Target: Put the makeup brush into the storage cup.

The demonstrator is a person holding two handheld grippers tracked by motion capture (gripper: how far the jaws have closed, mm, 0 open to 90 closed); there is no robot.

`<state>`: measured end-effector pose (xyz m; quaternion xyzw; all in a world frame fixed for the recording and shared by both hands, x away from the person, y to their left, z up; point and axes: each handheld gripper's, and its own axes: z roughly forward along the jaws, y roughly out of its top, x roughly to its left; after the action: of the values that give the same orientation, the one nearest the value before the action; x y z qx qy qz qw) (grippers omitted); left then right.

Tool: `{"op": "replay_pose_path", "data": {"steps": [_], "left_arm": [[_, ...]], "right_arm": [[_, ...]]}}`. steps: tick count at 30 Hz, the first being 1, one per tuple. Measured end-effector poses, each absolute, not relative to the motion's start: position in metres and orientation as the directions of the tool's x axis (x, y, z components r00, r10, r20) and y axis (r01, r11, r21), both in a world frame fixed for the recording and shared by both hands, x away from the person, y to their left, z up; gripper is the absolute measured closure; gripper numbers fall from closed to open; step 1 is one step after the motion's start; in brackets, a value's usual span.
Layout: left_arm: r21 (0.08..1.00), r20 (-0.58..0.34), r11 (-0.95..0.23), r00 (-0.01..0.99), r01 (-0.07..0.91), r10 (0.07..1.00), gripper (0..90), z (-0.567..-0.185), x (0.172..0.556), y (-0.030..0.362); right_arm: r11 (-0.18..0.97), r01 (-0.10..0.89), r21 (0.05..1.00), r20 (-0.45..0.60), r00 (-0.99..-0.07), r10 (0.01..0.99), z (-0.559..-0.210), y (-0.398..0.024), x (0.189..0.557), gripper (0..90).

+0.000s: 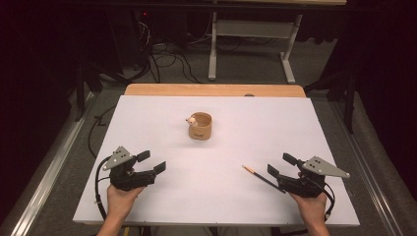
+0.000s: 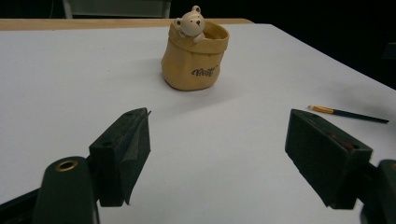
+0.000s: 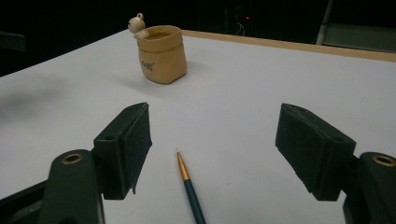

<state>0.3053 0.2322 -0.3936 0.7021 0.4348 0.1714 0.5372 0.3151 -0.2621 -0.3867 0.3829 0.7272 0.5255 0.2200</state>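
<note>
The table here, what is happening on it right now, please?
A person holds a pair of tongs in each hand over the white table. Both are open and hold nothing. The right tongs sit around a thin paintbrush lying flat. The left tongs face a tan bear cup standing farther back.

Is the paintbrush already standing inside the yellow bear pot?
No, the paintbrush lies flat on the white table, between the open fingers of the right gripper, apart from the bear pot.
</note>
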Motion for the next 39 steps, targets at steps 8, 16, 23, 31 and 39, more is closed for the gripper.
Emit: {"op": "replay_pose_path", "data": {"steps": [8,16,23,31,39], "left_arm": [[0.903,-0.223,-0.049,0.563,0.427,0.796,22.5,-0.394,0.305,0.232],[0.903,-0.225,-0.047,0.563,0.427,0.795,22.5,-0.393,0.305,0.232],[0.902,-0.226,-0.047,0.563,0.428,0.795,22.5,-0.394,0.306,0.232],[0.904,-0.231,-0.038,0.561,0.427,0.795,22.5,-0.393,0.305,0.233],[0.903,-0.232,-0.037,0.56,0.428,0.795,22.4,-0.393,0.304,0.234]], "right_arm": [[0.162,0.315,0.935,0.081,-0.638,0.766,-0.386,-0.254,0.316,28.5],[0.173,0.309,0.935,0.081,-0.661,0.746,-0.386,-0.245,0.318,28.0],[0.17,0.293,0.941,0.077,-0.675,0.734,-0.384,-0.235,0.32,27.2],[0.156,0.275,0.949,0.084,-0.695,0.714,-0.382,-0.224,0.323,26.1],[0.153,0.275,0.949,0.087,-0.697,0.711,-0.378,-0.219,0.325,25.4]]}}
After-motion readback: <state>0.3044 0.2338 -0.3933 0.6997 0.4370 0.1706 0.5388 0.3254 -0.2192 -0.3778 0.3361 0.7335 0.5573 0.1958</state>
